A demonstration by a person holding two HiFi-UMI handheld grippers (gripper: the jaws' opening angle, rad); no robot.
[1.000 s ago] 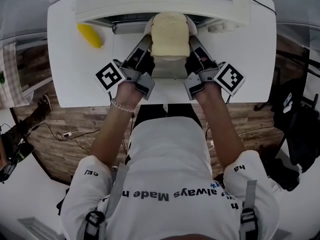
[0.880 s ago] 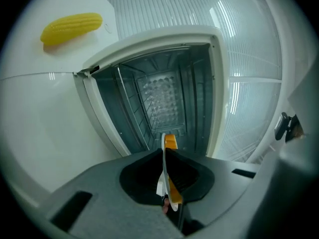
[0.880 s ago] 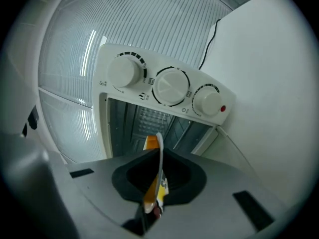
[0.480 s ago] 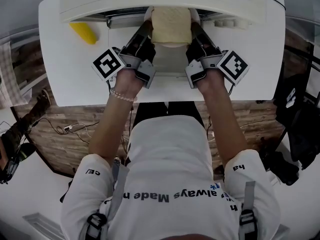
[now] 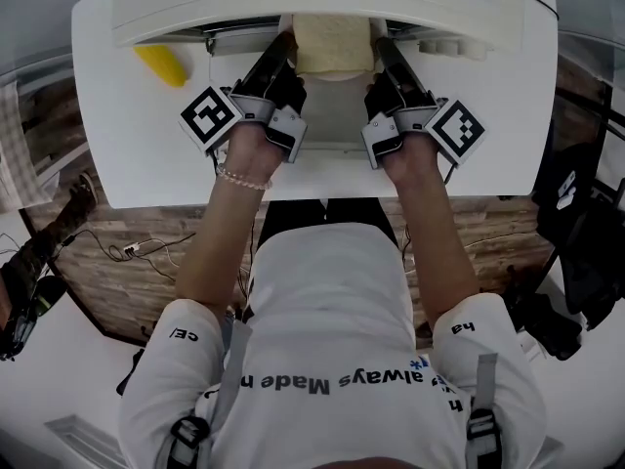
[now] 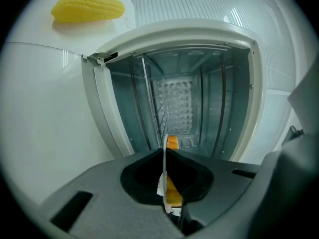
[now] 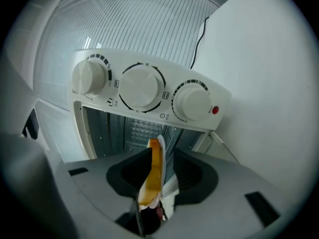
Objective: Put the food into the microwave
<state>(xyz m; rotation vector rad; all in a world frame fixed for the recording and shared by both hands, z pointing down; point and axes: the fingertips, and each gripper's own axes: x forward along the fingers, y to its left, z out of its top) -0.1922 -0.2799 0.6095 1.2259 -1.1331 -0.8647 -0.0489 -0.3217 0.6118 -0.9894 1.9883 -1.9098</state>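
A staged test room rather than a lived-in kitchen is suggested: a small white microwave [image 5: 312, 3] with three dials [image 7: 141, 86] is set on a plain white surface [image 5: 127, 154] standing alone on a wood-plank floor [image 5: 146, 281]. Loose cables [image 5: 122, 257] are seen trailing over that floor. A ribbed translucent wall panel [image 7: 124, 24] is seen behind the appliance, and a yellow corn cob [image 5: 161, 64] is laid beside it.

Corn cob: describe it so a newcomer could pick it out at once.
A white microwave stands at the white table's far edge. Left of it lies the corn cob, alone. It is bright yellow and knobbly; the food at the microwave's mouth is paler, smooth.
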